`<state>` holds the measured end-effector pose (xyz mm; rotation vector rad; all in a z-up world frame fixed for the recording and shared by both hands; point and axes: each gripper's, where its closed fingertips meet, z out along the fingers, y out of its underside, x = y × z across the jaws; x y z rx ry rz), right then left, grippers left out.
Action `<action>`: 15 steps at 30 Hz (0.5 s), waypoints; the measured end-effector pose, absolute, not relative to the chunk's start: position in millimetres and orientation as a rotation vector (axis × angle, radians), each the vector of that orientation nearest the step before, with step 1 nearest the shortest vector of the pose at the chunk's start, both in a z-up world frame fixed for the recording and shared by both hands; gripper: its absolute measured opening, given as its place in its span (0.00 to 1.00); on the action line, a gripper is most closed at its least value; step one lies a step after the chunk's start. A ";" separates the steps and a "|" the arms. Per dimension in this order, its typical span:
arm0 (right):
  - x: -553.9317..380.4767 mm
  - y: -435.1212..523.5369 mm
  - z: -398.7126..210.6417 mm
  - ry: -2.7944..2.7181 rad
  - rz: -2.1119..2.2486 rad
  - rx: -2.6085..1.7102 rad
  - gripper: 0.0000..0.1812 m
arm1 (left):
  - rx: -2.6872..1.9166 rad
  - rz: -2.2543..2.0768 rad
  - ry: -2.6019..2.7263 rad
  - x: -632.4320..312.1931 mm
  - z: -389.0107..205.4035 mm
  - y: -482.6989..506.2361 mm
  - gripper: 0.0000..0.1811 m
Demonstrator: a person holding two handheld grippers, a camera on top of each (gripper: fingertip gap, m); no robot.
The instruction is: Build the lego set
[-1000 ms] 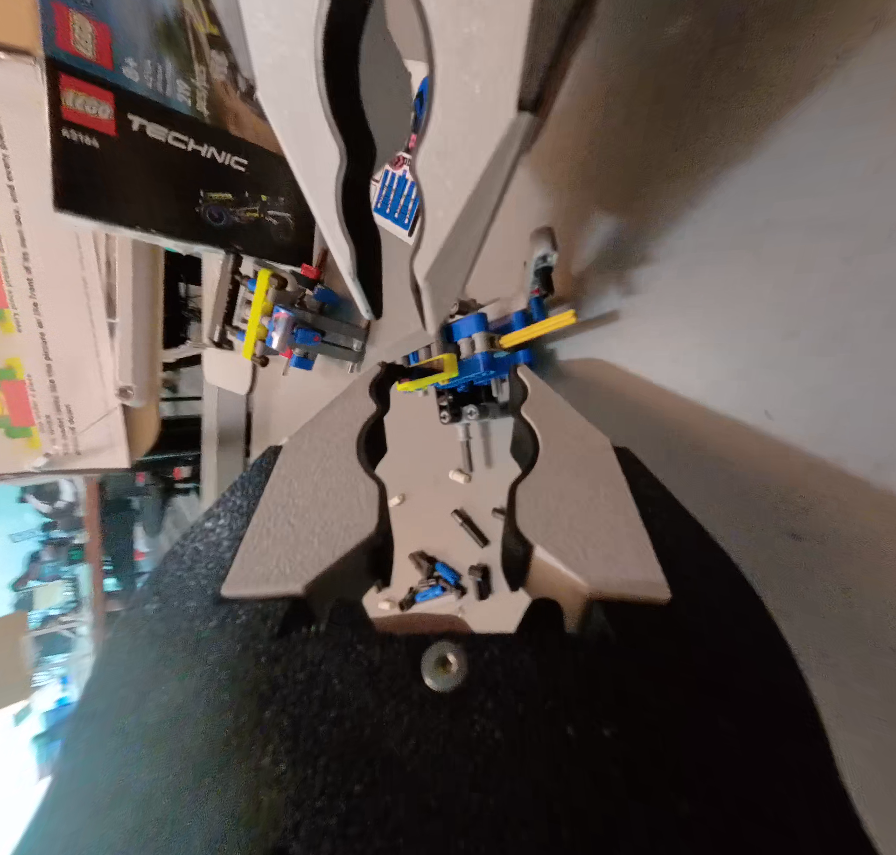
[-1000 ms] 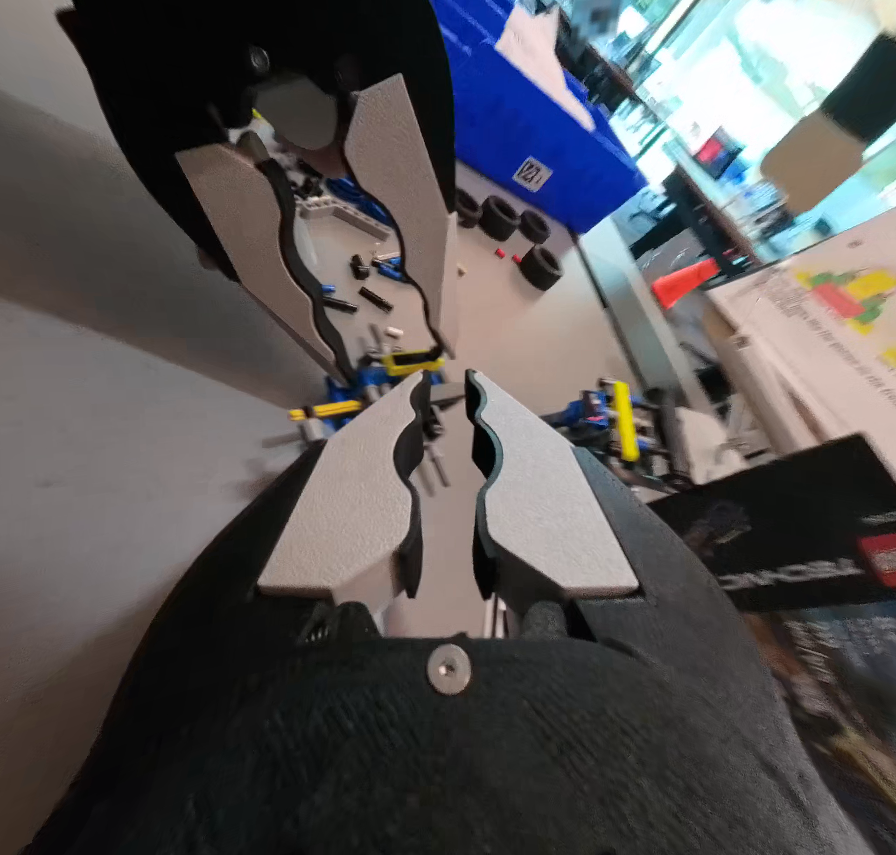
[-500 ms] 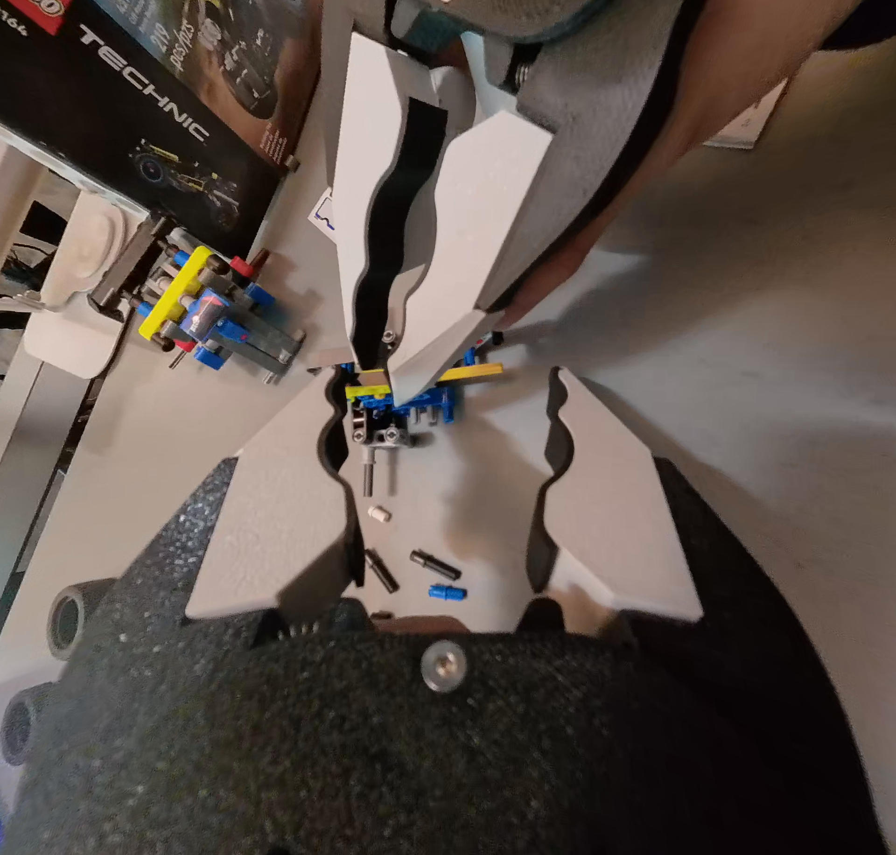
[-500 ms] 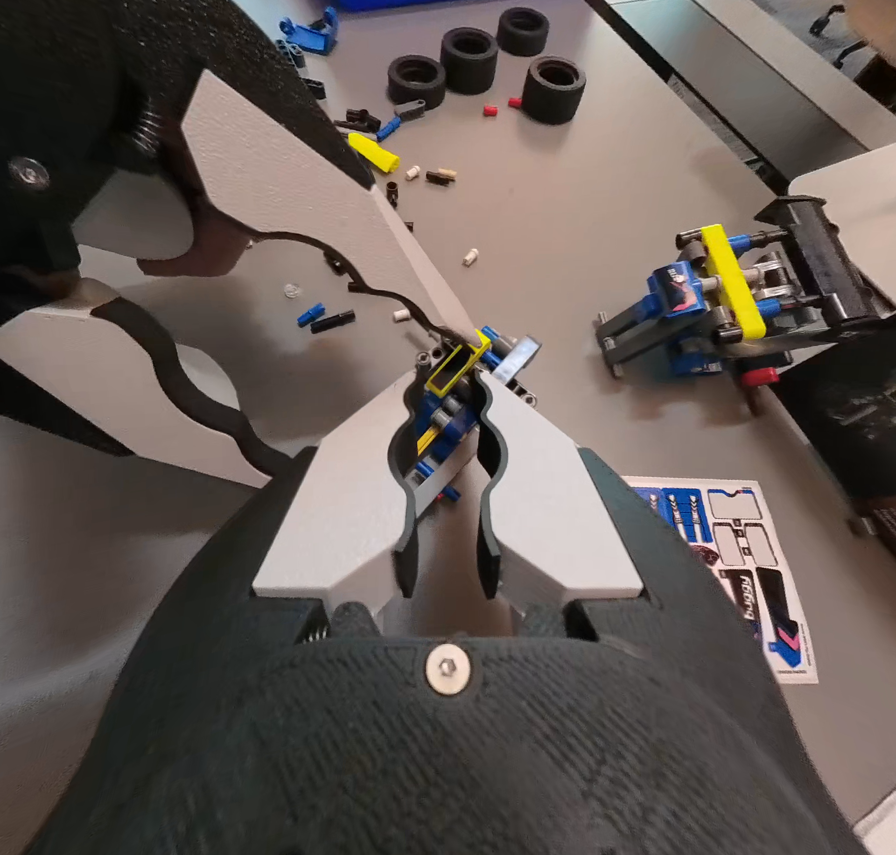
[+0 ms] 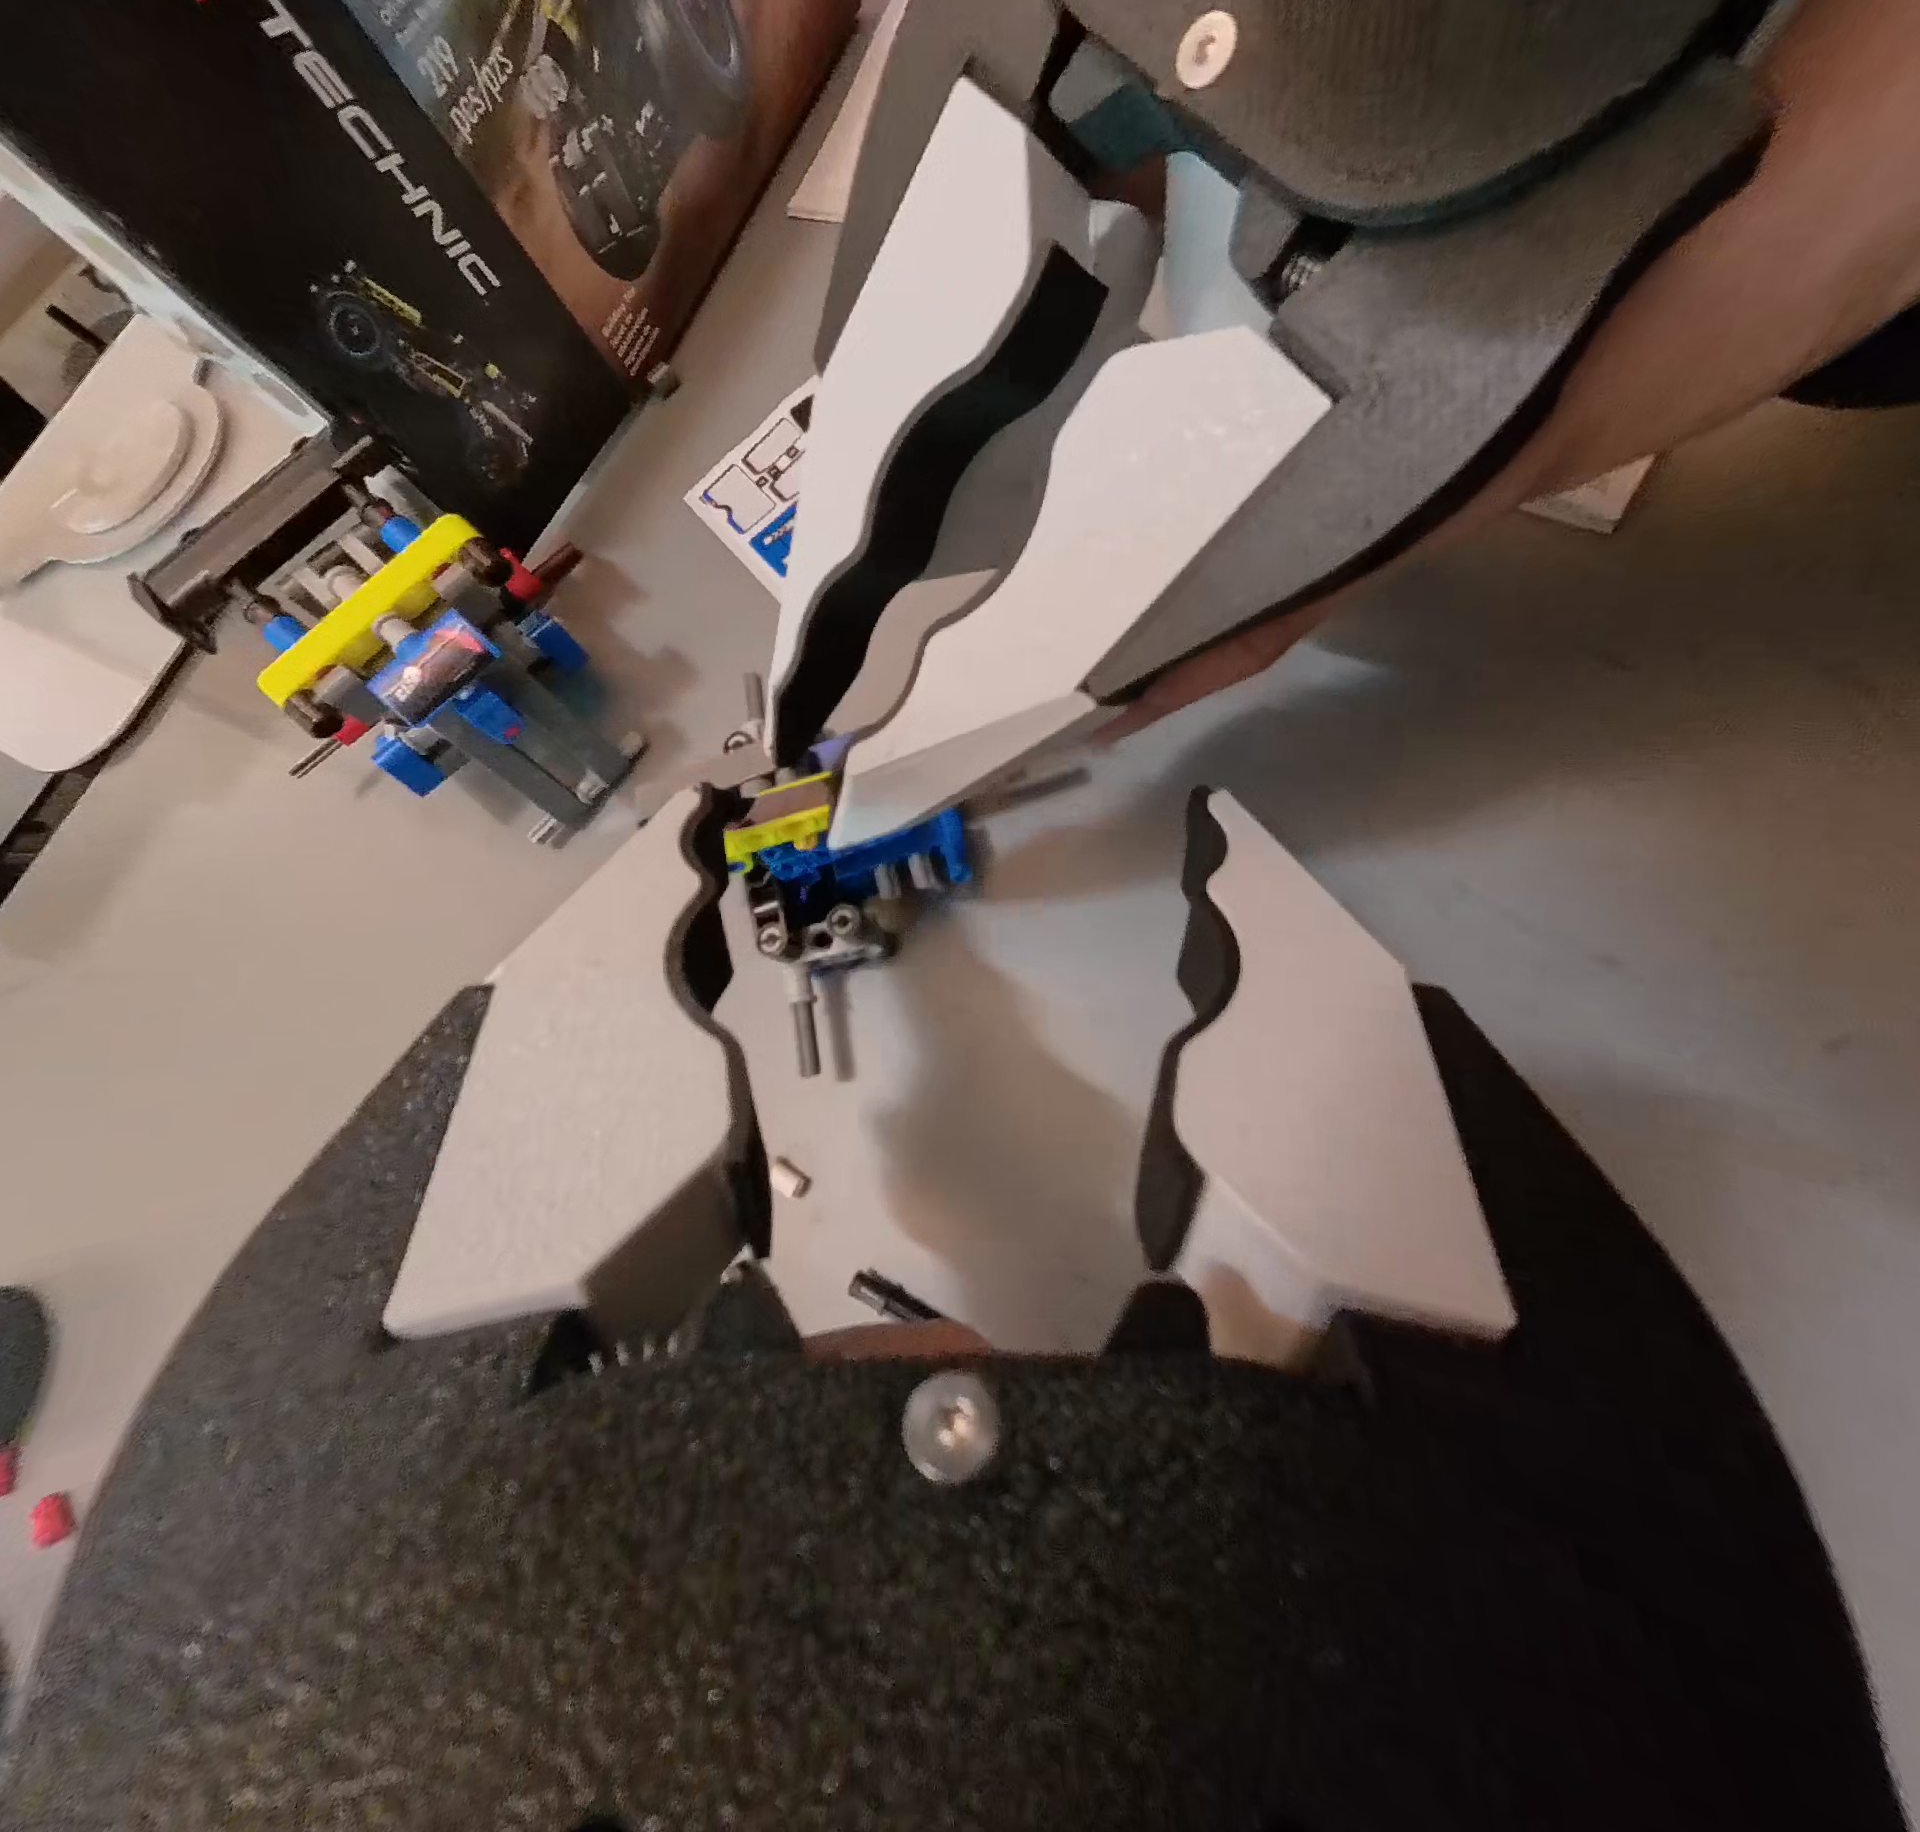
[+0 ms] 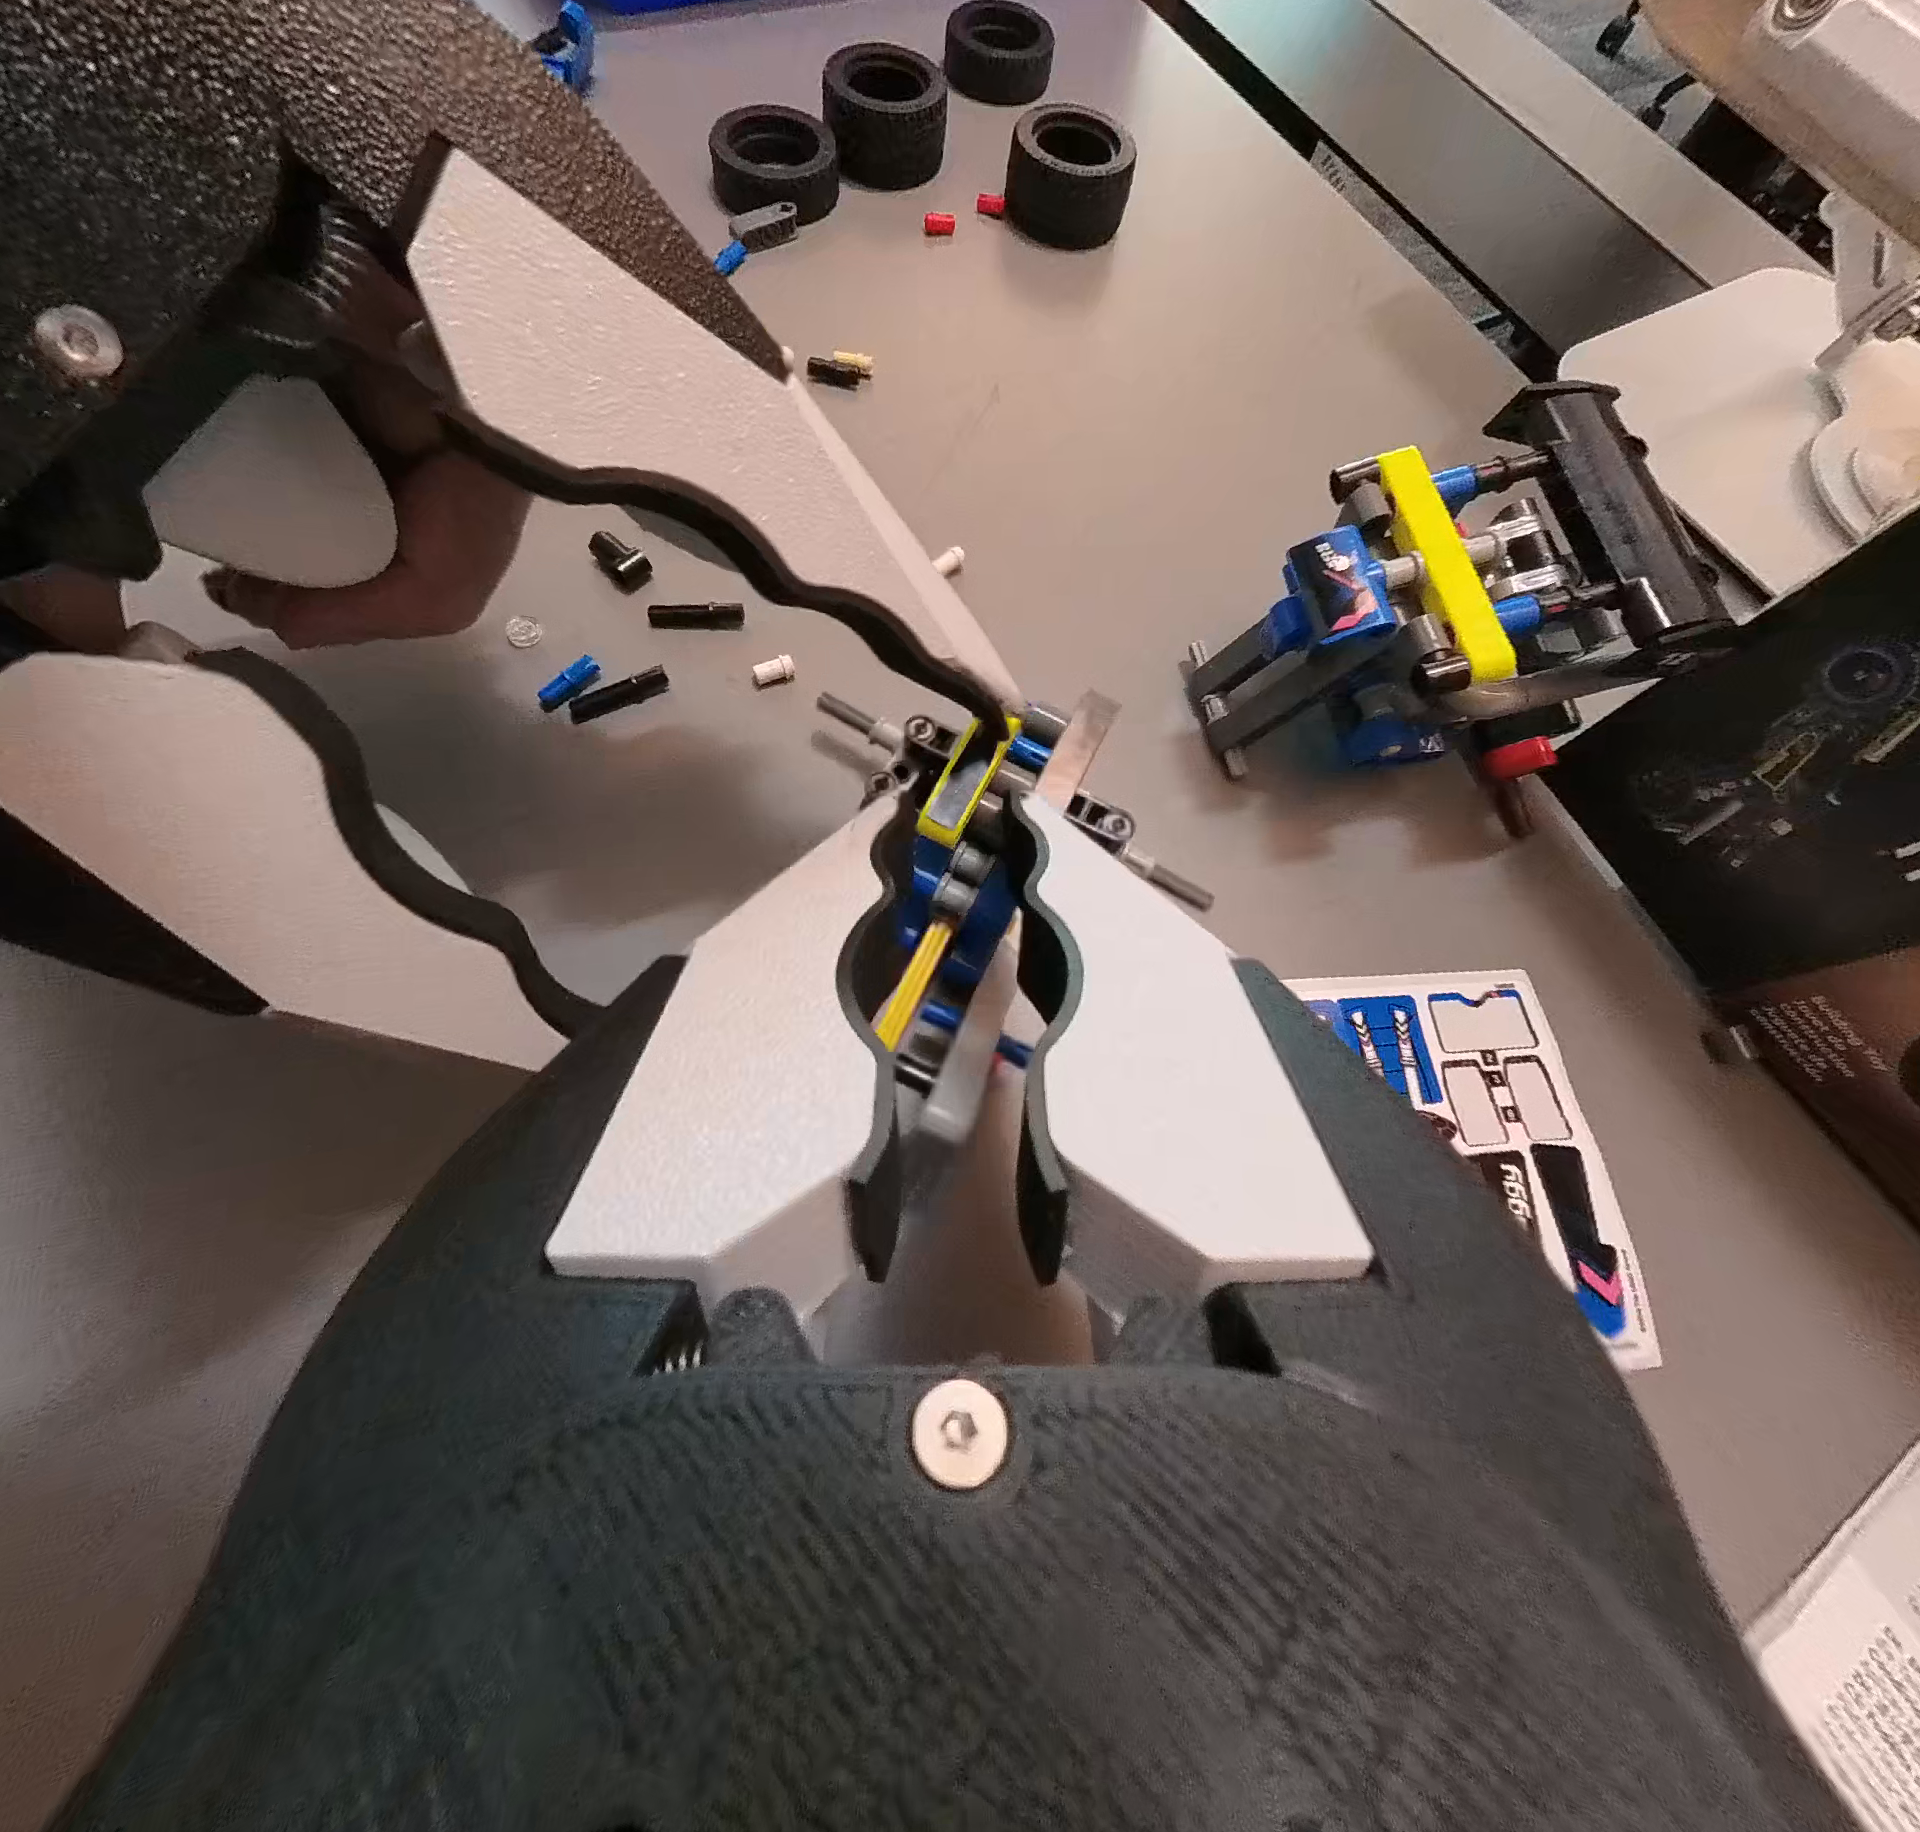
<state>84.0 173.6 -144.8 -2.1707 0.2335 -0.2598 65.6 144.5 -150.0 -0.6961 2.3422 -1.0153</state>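
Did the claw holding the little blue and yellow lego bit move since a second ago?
Yes. The right gripper with the small blue and yellow assembly has swung toward the black tyres, which were off to its right before.

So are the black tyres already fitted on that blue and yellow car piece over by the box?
No, the four black tyres lie loose on the table, far from the blue and yellow car piece.

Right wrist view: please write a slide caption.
Right gripper clamps the small blue-yellow assembly; open left gripper beside it.

Even indoor light, soft shadows, fisheye edges.
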 end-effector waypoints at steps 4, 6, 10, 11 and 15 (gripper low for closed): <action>86.2 172.0 -135.9 0.248 -0.288 -2.148 0.07 | -0.743 -1.086 2.335 66.2 -148.2 142.6 0.48; 88.4 171.8 -138.7 0.255 -0.286 -2.162 0.08 | -0.752 -1.110 2.329 66.5 -147.5 141.3 0.49; 84.2 171.7 -147.1 0.263 -0.221 -2.190 0.07 | -0.751 -1.115 2.329 66.7 -147.5 139.8 0.50; 84.9 170.9 -148.3 0.262 -0.230 -2.198 0.06 | -0.751 -1.119 2.327 66.5 -147.4 139.2 0.50; 88.5 170.3 -148.8 0.261 -0.250 -2.192 0.05 | -0.751 -1.152 2.327 64.8 -145.9 136.0 0.52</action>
